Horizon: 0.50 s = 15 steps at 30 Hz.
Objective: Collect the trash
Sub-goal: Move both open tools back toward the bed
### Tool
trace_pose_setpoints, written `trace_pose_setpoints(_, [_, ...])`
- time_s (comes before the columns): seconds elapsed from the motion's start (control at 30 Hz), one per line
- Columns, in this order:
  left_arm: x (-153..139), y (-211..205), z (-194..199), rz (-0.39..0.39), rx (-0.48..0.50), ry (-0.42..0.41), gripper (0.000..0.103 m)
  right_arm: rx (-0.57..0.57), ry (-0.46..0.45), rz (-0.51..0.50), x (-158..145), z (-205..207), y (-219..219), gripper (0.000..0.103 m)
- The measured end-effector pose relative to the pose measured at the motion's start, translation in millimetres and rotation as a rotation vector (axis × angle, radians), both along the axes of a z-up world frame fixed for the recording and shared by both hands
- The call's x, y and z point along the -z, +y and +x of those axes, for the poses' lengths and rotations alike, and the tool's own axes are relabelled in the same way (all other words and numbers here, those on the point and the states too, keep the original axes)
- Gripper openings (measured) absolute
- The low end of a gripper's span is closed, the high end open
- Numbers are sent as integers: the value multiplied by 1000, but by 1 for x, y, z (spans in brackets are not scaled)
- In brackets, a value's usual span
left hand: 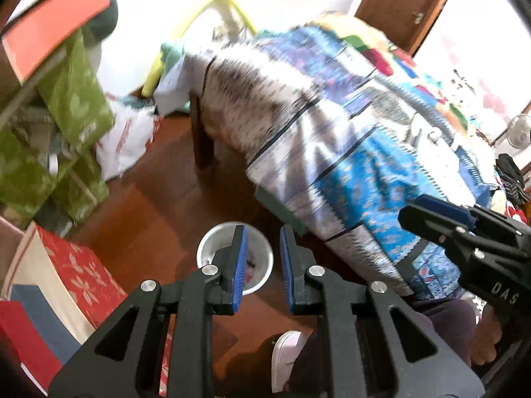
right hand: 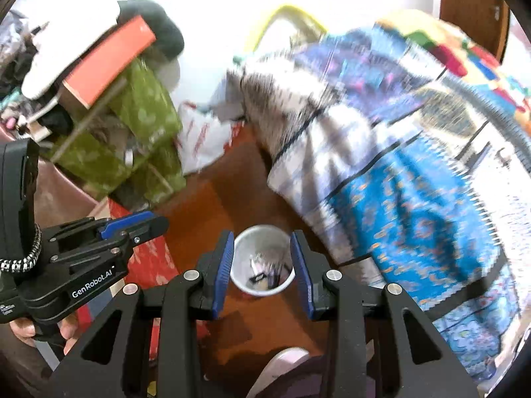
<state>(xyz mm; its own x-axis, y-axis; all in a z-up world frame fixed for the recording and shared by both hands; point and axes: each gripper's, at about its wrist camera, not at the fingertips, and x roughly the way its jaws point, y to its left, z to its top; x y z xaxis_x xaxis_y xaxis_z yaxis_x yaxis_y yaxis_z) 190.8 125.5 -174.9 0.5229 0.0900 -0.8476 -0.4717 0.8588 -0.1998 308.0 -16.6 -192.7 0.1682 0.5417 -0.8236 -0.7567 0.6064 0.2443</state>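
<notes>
A small white trash bin (left hand: 262, 258) stands on the brown wooden floor below both grippers; it also shows in the right wrist view (right hand: 262, 248) with some dark and pale scraps inside. My left gripper (left hand: 264, 263) is open and empty, high above the bin; it shows from the side in the right wrist view (right hand: 132, 225). My right gripper (right hand: 262, 268) is open and empty, its fingers framing the bin from above; it shows from the side in the left wrist view (left hand: 431, 215).
A bed with a blue and white patterned quilt (left hand: 332, 116) fills the right side. Green boxes (left hand: 73, 99), an orange box (left hand: 56, 23) and a white plastic bag (left hand: 129, 139) stand at the left. A red floral box (left hand: 79, 272) lies near left. A slipper (right hand: 278, 368) is below.
</notes>
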Motion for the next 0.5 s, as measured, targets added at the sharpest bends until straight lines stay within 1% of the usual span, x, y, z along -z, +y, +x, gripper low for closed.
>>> trace_pose_setpoints(0.1, [-28, -20, -1, 46, 24, -50, 17, 29, -59, 50, -25, -1, -23, 32])
trace_pose_setpoints(0.2, [-55, -39, 2, 74, 50, -107, 17, 64, -120, 96, -50, -1, -47, 32])
trace_pose_setpoints(0.4, [-105, -86, 15, 145, 115, -215, 18, 147, -274, 180, -100, -1, -103, 32])
trace_pose_setpoints(0.43, [-111, -93, 17, 152, 125, -231, 18, 160, -296, 190, -106, -1, -111, 32])
trace_pose_setpoints(0.47, [-118, -100, 20, 158, 134, -249, 23, 177, -324, 201, -113, 0, -121, 32])
trace_pose_setpoints(0.5, [-125, -108, 24, 162, 146, -273, 29, 193, -346, 209, -119, 1, -130, 33])
